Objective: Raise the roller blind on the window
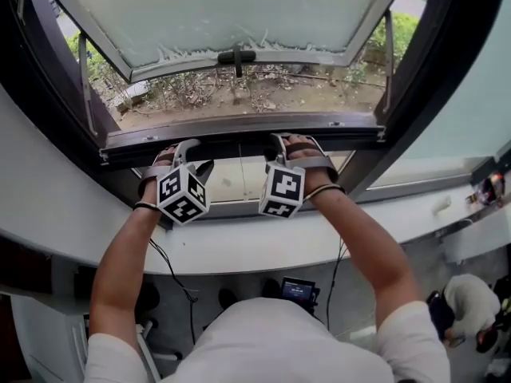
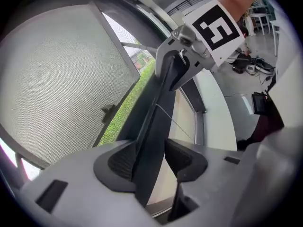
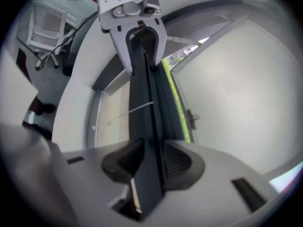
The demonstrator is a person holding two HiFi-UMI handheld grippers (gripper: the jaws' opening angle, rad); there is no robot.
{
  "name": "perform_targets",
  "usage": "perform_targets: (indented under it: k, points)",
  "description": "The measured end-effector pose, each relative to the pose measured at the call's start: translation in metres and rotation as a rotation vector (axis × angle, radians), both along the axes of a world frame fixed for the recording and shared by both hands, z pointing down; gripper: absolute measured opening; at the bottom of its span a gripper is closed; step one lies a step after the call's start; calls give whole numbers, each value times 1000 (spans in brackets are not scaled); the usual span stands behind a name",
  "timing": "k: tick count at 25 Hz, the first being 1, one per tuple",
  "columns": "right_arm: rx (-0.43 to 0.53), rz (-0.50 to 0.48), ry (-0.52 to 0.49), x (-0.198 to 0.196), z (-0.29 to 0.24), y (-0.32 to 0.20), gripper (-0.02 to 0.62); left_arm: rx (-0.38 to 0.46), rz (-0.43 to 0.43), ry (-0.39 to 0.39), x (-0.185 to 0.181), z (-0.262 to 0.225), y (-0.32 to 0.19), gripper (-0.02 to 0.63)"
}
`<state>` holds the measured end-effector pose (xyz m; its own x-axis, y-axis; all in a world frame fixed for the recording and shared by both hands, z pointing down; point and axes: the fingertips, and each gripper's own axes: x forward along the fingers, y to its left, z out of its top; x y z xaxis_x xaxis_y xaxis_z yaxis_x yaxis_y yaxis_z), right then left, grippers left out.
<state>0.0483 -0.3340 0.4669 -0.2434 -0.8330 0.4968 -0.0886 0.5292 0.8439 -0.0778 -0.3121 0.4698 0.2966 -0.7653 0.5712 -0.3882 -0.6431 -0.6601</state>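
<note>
Together we hold the blind's bottom bar [image 1: 239, 142] low across the open window [image 1: 223, 10], near the sill [image 1: 399, 218]. Our right tongs [image 3: 147, 162] clamp it between both pads. Our left tongs [image 2: 154, 157] straddle it loosely, with one pad touching it and the other standing clear.

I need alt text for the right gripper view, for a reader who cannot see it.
The right claw is closed on a dark bar, seen from close behind. Further along the bar, the left claw sits around it; a frosted window pane lies to the right.
</note>
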Motion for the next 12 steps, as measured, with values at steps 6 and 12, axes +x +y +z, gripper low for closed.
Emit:
perform_targets:
  k: [6,12]
  points:
    - [34,11,29,3,-15,0,140,14,27,80,3,-19,2,198]
    - [89,21,6,3,-41,-3,140,54,55,115,4,-47,0,198]
